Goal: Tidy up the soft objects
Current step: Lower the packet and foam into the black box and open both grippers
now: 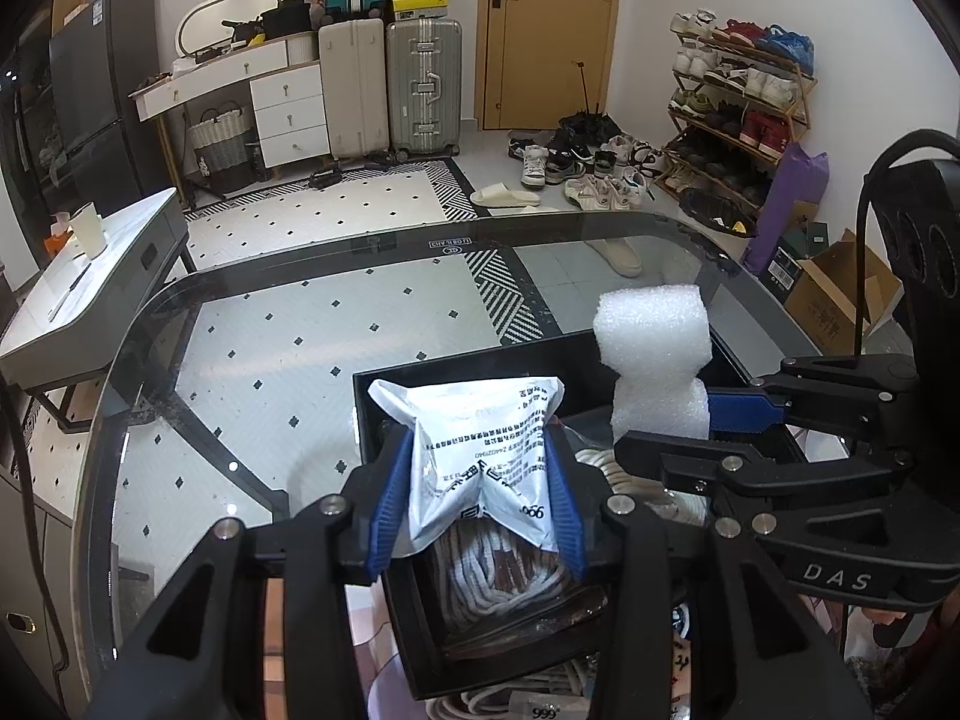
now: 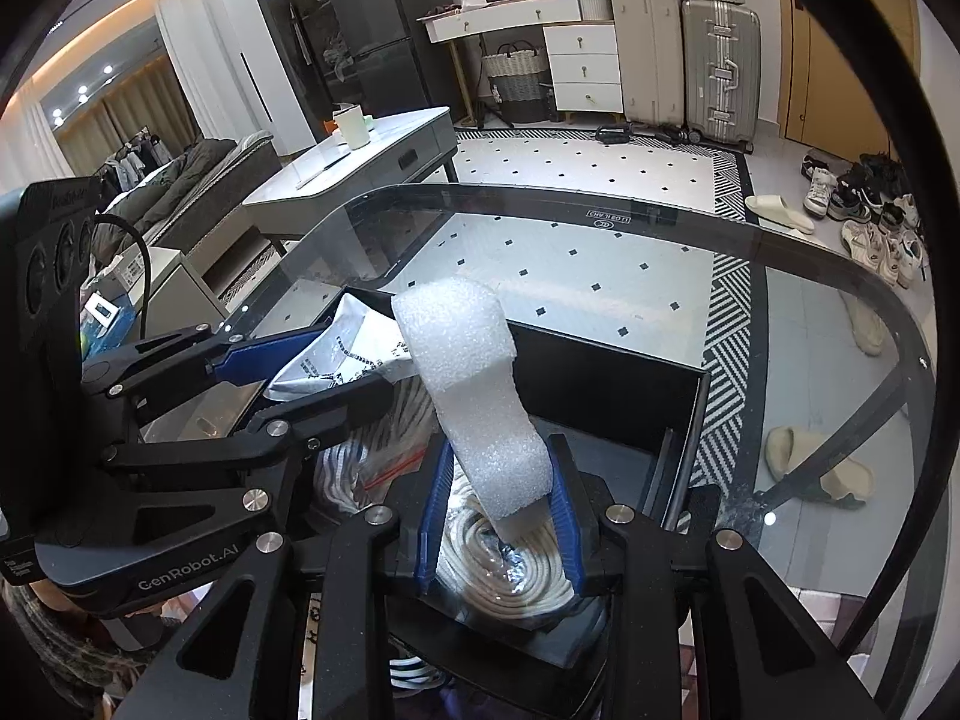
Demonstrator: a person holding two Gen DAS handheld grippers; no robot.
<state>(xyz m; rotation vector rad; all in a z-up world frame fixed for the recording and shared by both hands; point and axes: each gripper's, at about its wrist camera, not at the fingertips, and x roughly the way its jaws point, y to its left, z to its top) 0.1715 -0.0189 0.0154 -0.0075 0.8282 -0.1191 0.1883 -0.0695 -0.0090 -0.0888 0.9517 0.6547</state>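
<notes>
Left gripper clamped on load; right gripper likewise, both side by side.

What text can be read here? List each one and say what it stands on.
"DAS": right gripper body.
"GenRobot.AI": left gripper body.
"999": packet at the bottom edge, under the glass table.
"999": white pouch, mirrored; its other print is too small to read.
Stamp on the glass: unreadable.
</notes>
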